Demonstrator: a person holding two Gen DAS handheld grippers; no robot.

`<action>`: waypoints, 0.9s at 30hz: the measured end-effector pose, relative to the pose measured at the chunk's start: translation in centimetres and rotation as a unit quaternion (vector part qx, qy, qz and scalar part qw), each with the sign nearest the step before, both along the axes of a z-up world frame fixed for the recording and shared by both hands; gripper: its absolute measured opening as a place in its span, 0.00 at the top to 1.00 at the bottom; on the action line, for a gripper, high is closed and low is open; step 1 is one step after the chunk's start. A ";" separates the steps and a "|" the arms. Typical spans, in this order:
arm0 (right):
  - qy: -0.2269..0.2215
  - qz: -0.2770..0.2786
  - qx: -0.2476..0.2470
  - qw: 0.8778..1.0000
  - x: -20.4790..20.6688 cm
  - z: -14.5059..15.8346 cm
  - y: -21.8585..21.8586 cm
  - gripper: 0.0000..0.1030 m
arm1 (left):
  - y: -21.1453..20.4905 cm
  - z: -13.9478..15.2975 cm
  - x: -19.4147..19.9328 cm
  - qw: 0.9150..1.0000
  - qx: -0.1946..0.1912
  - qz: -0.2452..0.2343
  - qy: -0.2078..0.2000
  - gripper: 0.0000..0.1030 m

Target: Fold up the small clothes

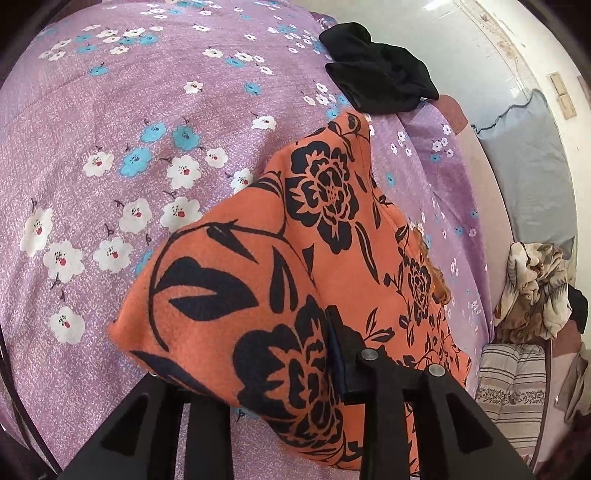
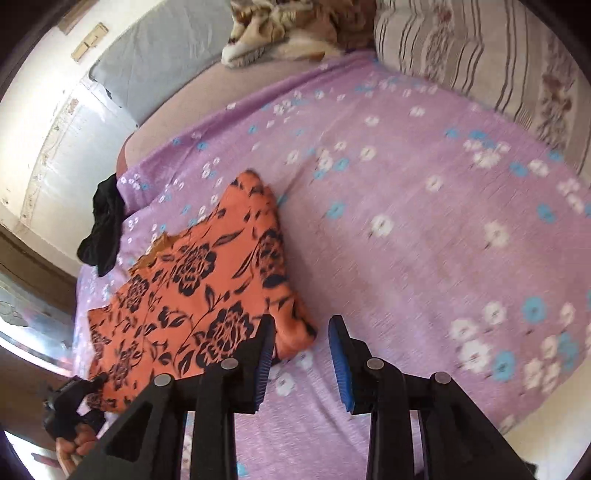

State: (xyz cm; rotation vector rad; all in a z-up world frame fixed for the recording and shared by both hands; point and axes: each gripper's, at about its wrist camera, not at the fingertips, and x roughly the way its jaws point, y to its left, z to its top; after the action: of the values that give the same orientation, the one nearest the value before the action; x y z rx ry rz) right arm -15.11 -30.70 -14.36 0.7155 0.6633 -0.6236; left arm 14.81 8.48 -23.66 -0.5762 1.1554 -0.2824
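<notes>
An orange garment printed with black flowers (image 1: 295, 258) is spread on a bed covered by a purple sheet with white and blue blossoms (image 1: 110, 129). In the left wrist view the garment fills the centre and runs from about 12 o'clock down to 6 o'clock, with a folded, rounded edge at about 8 o'clock. The left gripper (image 1: 280, 354) is seen at 6 o'clock; a fold of the orange cloth is draped between its jaws and hides the left finger's pad, so it cannot be told whether the cloth is pinched or merely lying there. A crumpled black garment (image 1: 376, 81) lies at 1 o'clock, near the sheet's edge and just beyond the orange garment's far corner.

In the right wrist view, which is blurred, the orange garment (image 2: 192, 277) is seen at 8 o'clock of the frame. The right gripper (image 2: 301, 354) is seen at 6 o'clock with its blue-padded jaws parted and nothing between them; only purple sheet (image 2: 424, 240) shows in the gap, and the garment's near corner lies just beside the left pad. The black garment (image 2: 103, 229) sits at 9 o'clock. A striped pillow (image 2: 480, 62) lies at 1 o'clock, and a crumpled beige cloth (image 2: 280, 33) at 12 o'clock. A hand on a black grip (image 2: 70, 417) is visible at 8 o'clock.
</notes>
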 end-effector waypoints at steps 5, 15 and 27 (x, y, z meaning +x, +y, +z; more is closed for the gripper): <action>-0.029 0.086 -0.036 0.995 4.1 1.6 2.2 0.67 | -0.2 -0.1 0.0 1.000 0.011 0.015 -0.014 0.70; 0.103 0.123 0.030 0.987 9.9 -4.9 2.9 0.67 | 0.0 -0.8 1.1 1.000 0.004 0.029 0.002 0.68; 0.029 0.258 0.056 0.964 19.9 0.3 7.5 0.43 | -5.2 5.2 -0.7 0.971 0.134 -0.063 -0.188 0.79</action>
State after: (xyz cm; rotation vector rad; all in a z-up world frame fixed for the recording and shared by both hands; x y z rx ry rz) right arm 4.79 -23.17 -14.05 0.5963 0.9042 -0.1263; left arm 14.15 3.28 -18.50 -0.1975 0.8431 -0.3233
